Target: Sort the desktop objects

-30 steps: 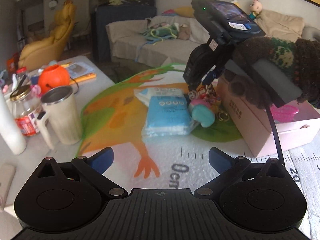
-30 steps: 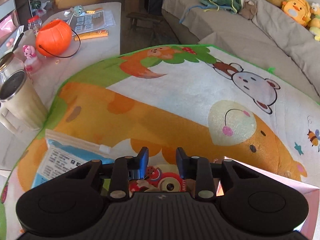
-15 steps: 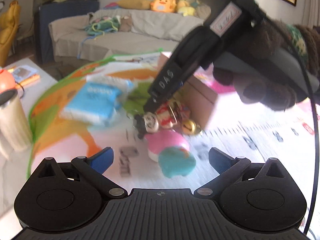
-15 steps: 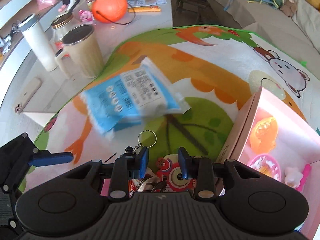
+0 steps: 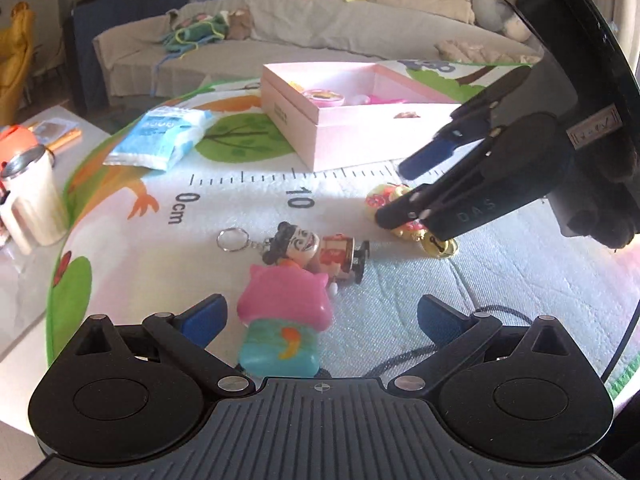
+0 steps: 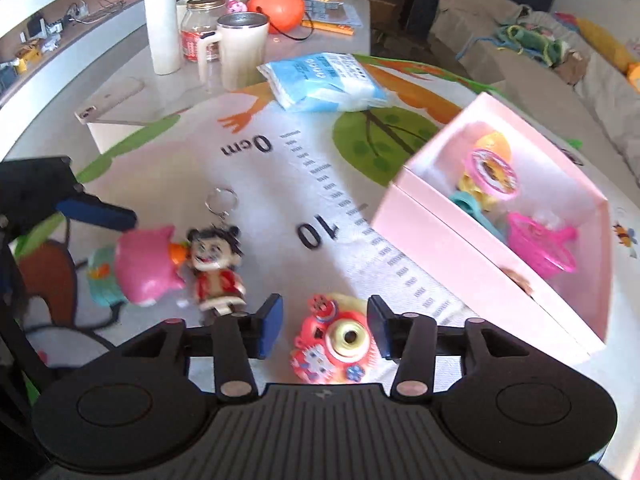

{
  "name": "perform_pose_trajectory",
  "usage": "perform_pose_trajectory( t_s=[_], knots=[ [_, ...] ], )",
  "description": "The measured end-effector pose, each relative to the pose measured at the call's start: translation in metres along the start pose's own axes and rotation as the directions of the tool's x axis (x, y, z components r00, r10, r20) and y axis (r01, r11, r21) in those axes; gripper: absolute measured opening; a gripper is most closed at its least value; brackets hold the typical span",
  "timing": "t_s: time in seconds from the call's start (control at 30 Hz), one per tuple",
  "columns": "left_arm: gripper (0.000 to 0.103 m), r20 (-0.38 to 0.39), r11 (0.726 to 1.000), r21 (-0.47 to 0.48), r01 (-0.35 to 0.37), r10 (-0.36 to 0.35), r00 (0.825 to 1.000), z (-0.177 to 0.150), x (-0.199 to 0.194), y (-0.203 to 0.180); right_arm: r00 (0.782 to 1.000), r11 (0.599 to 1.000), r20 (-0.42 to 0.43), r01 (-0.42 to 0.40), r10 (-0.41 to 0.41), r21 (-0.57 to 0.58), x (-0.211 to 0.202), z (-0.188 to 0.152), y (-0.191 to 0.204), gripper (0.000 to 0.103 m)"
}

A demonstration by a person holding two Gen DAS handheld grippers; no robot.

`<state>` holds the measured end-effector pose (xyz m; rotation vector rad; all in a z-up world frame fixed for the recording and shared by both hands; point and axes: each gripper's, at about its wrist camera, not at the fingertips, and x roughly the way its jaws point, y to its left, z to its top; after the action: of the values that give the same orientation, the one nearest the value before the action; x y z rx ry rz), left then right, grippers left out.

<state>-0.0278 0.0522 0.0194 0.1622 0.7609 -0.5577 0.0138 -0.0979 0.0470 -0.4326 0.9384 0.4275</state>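
Right wrist view: pink box (image 6: 472, 264) holds several toys; right gripper (image 6: 325, 328) jaws are opening around the camera toy (image 6: 334, 340) (untouched), left gripper (image 5: 320, 316) spread over the pink toy (image 5: 284, 308).

Red-pink toy camera (image 6: 334, 344) lies beside open pink box (image 6: 452, 256).

sofa (image 5: 320, 36) — plush toys on top | steel-rimmed mug (image 6: 242, 50) beside glass jar (image 6: 200, 32) | orange pumpkin bucket (image 6: 276, 6)

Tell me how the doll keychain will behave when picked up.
The doll keychain looks like hard, light plastic, so probably stiff in a grip. Its ring hangs on a short chain and would likely dangle and swing. Lying on its side with a rounded head, it may roll if nudged.
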Motion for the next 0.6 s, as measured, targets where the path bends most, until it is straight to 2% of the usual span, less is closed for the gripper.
perform_pose_trajectory(
  t_s=[0.07,0.13,0.2,0.3,0.4,0.5,0.6],
  knots=[
    [0.103,-0.001,0.999,0.01,-0.04,0.04,0.999,-0.001,-0.005,-0.005,0.997,0.998,0.025,0.067,-0.068,0.011,-0.006,-0.019,-0.009,0.059],
    [0.103,-0.01,0.996,0.003,-0.085,0.085,0.996,-0.003,-0.008,-0.006,0.986,0.987,0.048,0.159,-0.16,0.026,-0.009,-0.034,-0.017,0.06],
    [0.103,-0.026,0.988,-0.004,-0.156,0.155,0.988,-0.005,-0.008,-0.004,0.98,0.981,0.065,0.183,-0.187,0.061,-0.013,-0.044,-0.023,0.062],
    [0.103,-0.051,0.965,-0.002,-0.262,0.262,0.964,-0.005,-0.005,0.001,0.989,0.986,0.093,0.098,-0.111,0.132,-0.024,-0.053,-0.028,0.065],
    [0.103,-0.059,0.94,-0.024,-0.34,0.338,0.939,-0.003,-0.003,0.011,0.987,0.991,0.149,0.046,-0.065,0.126,-0.029,-0.051,-0.015,0.065],
    [0.103,-0.066,0.919,-0.065,-0.39,0.386,0.92,-0.001,0.0,0.022,0.979,0.995,0.2,-0.063,0.046,0.078,-0.033,-0.043,0.009,0.064],
    [0.103,-0.072,0.912,-0.089,-0.4,0.394,0.916,0.0,0.003,0.029,0.969,0.992,0.216,-0.124,0.118,0.013,-0.027,-0.032,0.031,0.059]
  ],
)
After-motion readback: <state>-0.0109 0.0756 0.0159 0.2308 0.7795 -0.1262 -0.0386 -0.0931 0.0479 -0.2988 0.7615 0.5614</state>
